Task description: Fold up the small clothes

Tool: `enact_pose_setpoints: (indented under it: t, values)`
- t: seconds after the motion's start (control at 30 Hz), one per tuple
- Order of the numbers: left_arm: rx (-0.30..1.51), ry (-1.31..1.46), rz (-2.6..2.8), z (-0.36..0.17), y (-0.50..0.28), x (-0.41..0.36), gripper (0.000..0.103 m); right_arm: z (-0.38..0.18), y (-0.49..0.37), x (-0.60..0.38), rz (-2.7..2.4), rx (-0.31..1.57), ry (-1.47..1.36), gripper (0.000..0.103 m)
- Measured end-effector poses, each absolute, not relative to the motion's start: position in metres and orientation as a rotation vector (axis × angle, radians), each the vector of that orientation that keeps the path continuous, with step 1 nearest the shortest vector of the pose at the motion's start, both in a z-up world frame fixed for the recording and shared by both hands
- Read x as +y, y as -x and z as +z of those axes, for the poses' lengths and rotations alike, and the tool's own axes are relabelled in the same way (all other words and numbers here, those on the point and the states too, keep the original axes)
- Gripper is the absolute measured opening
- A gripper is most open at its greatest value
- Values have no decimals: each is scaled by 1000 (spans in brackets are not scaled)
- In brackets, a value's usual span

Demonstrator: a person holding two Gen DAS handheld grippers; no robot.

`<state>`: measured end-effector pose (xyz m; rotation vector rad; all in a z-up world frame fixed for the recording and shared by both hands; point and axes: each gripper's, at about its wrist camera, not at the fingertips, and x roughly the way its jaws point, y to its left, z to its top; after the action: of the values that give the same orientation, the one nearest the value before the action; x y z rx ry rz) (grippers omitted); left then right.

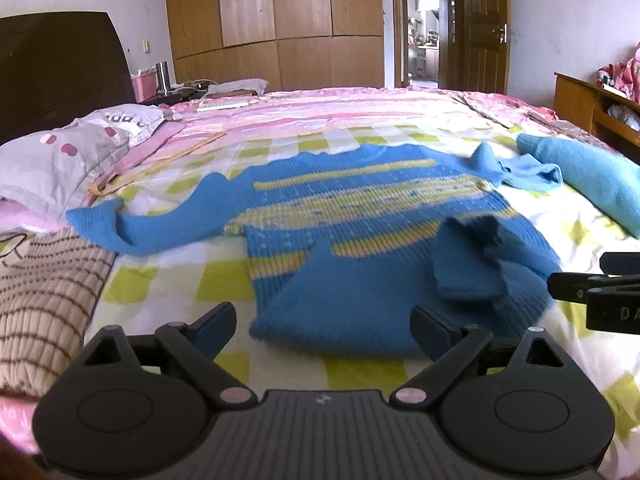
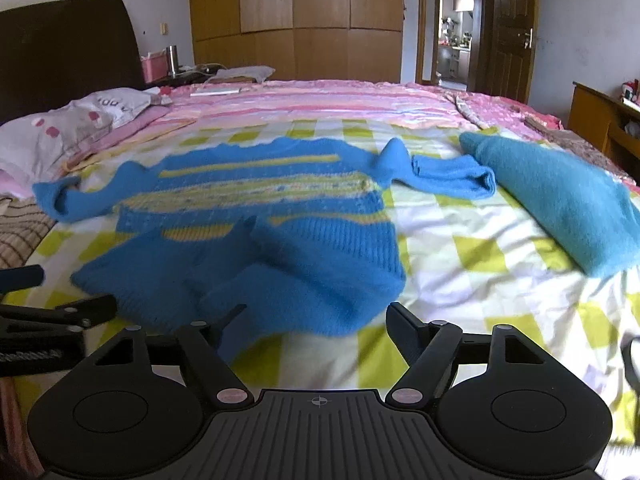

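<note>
A small blue knit sweater with yellow stripes (image 1: 360, 208) lies spread on the checked sheet, sleeves out to both sides, its near hem bunched and partly folded over. It also shows in the right wrist view (image 2: 256, 208). My left gripper (image 1: 324, 326) is open and empty, just in front of the near hem. My right gripper (image 2: 316, 328) is open and empty, its fingers either side of the near hem edge. The right gripper also shows at the right edge of the left wrist view (image 1: 600, 292); the left gripper shows at the left edge of the right wrist view (image 2: 48, 312).
A folded teal garment (image 2: 560, 196) lies to the right on the bed. Pillows (image 1: 60, 156) and a brown ribbed cushion (image 1: 44, 300) lie at the left. A wooden cabinet (image 1: 592, 108) stands at the right, a dark headboard (image 1: 60, 64) at the far left.
</note>
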<state>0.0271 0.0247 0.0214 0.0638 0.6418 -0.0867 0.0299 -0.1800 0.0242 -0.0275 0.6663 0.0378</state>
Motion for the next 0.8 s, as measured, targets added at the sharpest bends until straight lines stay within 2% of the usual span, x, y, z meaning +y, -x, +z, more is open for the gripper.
enact_pose_setpoints:
  t: [0.17, 0.53, 0.6, 0.63, 0.67, 0.73, 0.77, 0.8]
  values:
    - [646, -70, -97, 22, -48, 34, 92, 26, -53, -181, 62, 654, 79, 65]
    - [735, -101, -162, 3, -91, 42, 59, 11, -93, -159, 246, 672, 257, 63]
    - [756, -98, -177, 1, -98, 42, 53, 8, -99, -155, 268, 689, 280, 55]
    - [765, -97, -184, -1, -101, 42, 51, 7, -102, -154, 277, 700, 282, 45]
    - [775, -97, -192, -2, -105, 42, 46, 6, -105, -155, 286, 712, 275, 37]
    - [803, -87, -207, -5, -113, 42, 35, 6, -110, -159, 293, 732, 248, 29]
    - [819, -74, -221, -7, -116, 42, 23, 7, -111, -162, 291, 736, 240, 21]
    - [828, -60, -234, -7, -118, 43, 14, 8, -111, -164, 288, 738, 233, 18]
